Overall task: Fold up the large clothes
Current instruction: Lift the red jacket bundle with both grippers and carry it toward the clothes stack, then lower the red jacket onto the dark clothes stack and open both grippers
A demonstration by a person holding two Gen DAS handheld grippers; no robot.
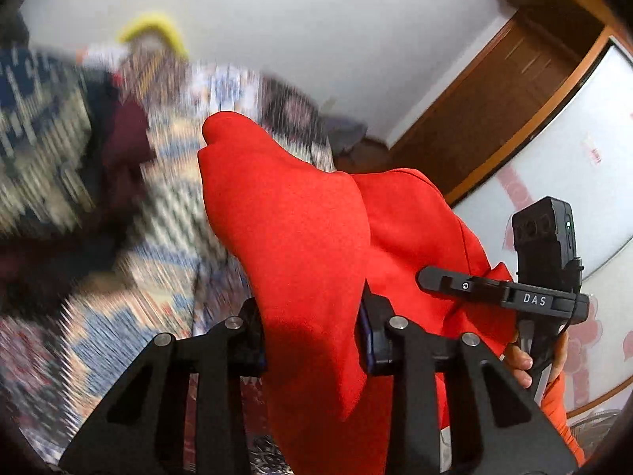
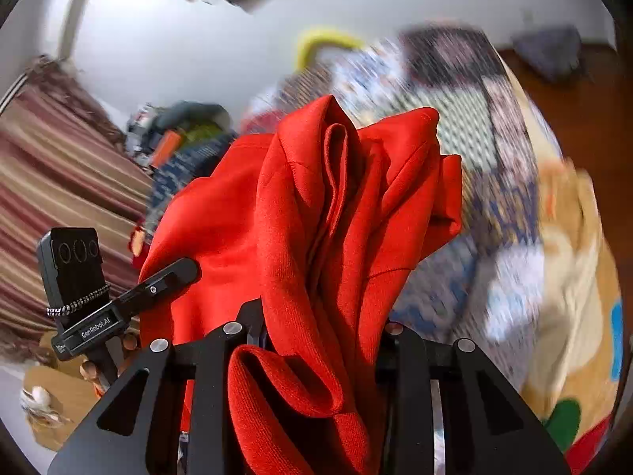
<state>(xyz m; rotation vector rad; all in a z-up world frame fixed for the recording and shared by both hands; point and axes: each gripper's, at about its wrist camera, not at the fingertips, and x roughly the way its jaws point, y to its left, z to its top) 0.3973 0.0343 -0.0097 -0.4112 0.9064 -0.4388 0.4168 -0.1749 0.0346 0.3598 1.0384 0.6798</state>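
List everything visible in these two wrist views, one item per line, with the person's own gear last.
red garment: one, red, bunched and lifted, running between both grippers.
patterned bedspread: one, blue, white and dark pattern, blurred, beneath the garment.
yellow object: one, yellow, far end of the bed, too blurred to identify.
striped curtain: one, maroon and tan stripes, left of the right wrist view.
wooden door frame: one, brown, right of the left wrist view.
wall: white, behind the bed.
left gripper: one, black, closed on the garment.
right gripper: one, black, closed on the garment.
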